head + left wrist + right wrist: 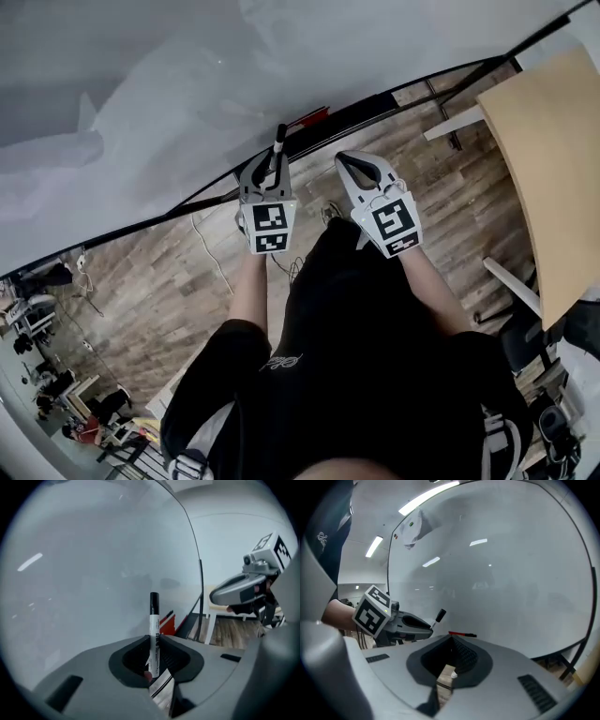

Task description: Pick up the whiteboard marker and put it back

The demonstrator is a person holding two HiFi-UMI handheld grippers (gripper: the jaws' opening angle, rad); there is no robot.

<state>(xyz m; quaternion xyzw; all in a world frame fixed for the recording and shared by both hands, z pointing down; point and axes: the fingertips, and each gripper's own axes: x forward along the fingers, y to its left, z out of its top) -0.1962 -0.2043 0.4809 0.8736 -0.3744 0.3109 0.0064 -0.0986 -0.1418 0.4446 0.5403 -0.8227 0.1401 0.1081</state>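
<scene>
Whiteboard (141, 94) above wood-plank floor (169, 272), tan table (553, 159) nearby; left gripper (271, 172) grips marker (154, 620).

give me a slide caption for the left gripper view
Left gripper holds a whiteboard marker upright in its jaws before the whiteboard.

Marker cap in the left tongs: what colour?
Black cap on the white-barrelled marker. Clearest in the left gripper view.

place: office or classroom | cues: whiteboard (178, 103); wood-look floor (159, 281); tan desk (553, 150)
</scene>
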